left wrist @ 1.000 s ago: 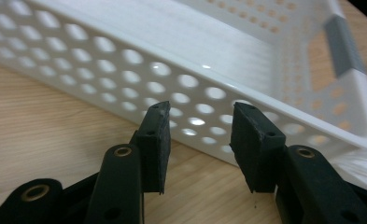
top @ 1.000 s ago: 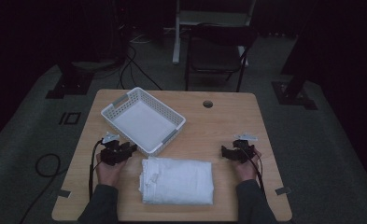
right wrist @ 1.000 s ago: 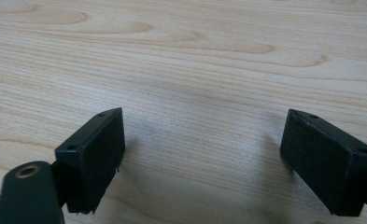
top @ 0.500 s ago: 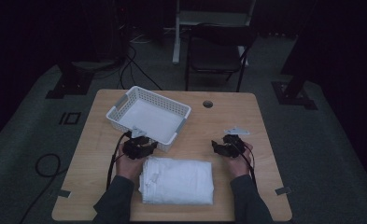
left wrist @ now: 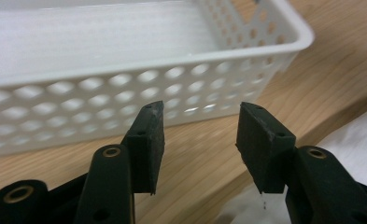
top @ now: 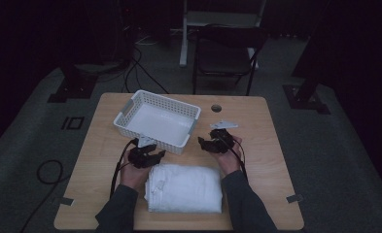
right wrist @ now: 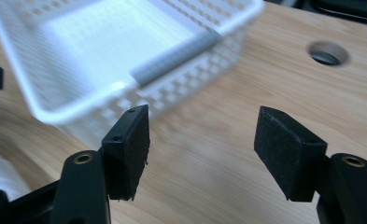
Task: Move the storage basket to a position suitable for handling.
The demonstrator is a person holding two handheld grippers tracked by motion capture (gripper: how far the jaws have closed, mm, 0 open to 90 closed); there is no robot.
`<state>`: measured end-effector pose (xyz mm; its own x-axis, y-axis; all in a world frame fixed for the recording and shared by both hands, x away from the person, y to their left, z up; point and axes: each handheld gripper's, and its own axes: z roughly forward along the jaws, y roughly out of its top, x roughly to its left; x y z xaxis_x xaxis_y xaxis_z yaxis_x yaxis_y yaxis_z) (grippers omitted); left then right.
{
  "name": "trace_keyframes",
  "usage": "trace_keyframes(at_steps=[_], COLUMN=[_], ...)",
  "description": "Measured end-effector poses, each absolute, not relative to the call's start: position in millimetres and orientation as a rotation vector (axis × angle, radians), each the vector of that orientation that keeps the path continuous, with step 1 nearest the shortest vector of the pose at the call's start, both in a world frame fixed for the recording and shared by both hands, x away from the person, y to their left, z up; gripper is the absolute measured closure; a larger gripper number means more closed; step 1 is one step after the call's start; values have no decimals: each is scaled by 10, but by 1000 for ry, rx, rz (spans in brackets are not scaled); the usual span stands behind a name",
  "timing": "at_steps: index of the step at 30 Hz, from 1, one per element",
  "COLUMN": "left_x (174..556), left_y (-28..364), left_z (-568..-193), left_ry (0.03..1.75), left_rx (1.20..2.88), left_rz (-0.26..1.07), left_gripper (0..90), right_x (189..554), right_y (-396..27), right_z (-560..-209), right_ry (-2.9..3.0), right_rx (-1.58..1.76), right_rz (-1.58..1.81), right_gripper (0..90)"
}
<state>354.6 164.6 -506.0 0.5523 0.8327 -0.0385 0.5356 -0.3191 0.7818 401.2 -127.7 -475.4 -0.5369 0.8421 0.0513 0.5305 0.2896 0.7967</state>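
One bench (top: pixel 256 121) carries everything. One folded white towel (top: pixel 184 188) lies just behind both claws, between the person's forearms. One white basket (top: pixel 157 121), empty, stands just ahead of them.

Two claws: the left claw (top: pixel 155 154) has just been opening, nothing between its pads, the basket's near wall right in front. The right claw (top: pixel 207 144) is spread, empty, beside the basket's short end.

Judging from this, both should close squarely on the rim at opposite sides, so the basket moves level without twisting.
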Motion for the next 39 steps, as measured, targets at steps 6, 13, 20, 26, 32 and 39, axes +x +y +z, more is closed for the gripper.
trace_keyframes(at_steps=[6,13,20,26,32,39], left_x=[3551,3546,3514,3510,3502,3497], left_y=[1867,2100,2236,2262,2319,2354], left_z=[-4997,-4934,-4881,-4867,-4846,-4813], left_ry=[1162,1255,1278,1302,1326,1361], left_rx=[1967,1885,1862,1856,1819,1770], left_rz=[521,584,626,654,673,640], left_gripper=[487,454,402,389,386,418], right_x=[4091,4196,4252,4275,4242,4193], right_y=[-1027,-825,-824,-1007,-1210,-1442], right_z=[-4758,-4801,-4867,-4858,-4890,-4931], right_ry=[2202,2248,2265,2223,2234,2241], right_rx=[1256,1290,1321,1368,1383,1387], right_rz=[1142,1162,1135,1098,1084,1080], right_gripper=[317,273,290,345,447,522])
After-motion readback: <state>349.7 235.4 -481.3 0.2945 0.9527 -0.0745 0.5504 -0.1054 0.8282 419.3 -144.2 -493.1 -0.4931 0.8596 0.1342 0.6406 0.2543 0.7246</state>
